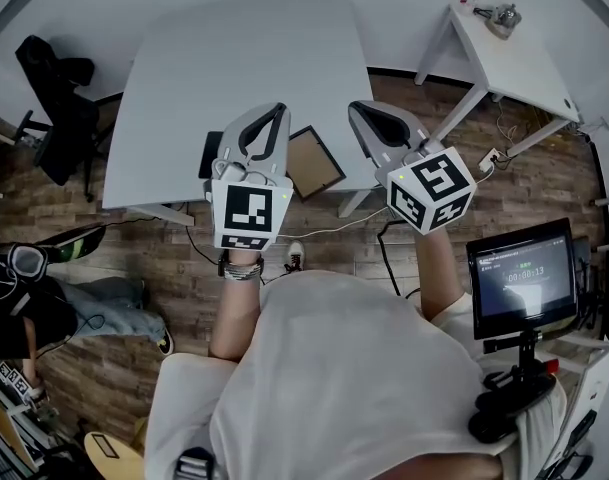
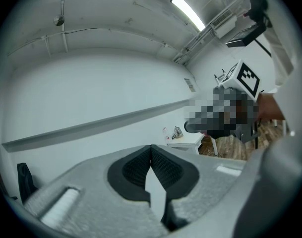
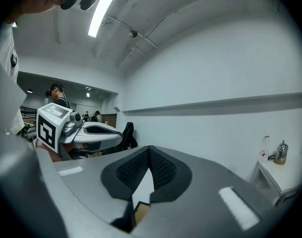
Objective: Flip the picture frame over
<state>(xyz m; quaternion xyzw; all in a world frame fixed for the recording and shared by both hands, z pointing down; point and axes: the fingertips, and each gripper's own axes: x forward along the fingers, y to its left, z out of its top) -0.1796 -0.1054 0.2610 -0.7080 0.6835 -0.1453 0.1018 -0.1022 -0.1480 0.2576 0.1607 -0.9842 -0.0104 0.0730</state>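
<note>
The picture frame (image 1: 314, 161), brown-faced with a dark border, lies flat near the front edge of the white table (image 1: 244, 58). Both grippers hover above that edge and touch nothing. To the frame's left, my left gripper (image 1: 280, 109) is shut and empty, and its tips meet in the left gripper view (image 2: 151, 147). To the frame's right, my right gripper (image 1: 355, 106) is also shut and empty (image 3: 150, 148). A corner of the frame (image 3: 141, 211) shows below its jaws. The left gripper (image 3: 86, 133) also shows in the right gripper view.
A small white side table (image 1: 514, 63) with a metal item and a bottle stands at the back right. A monitor on a stand (image 1: 521, 278) is at my right, a black chair (image 1: 54, 98) at the left. Cables lie on the wood floor (image 1: 314, 230). Another person (image 1: 44, 303) sits lower left.
</note>
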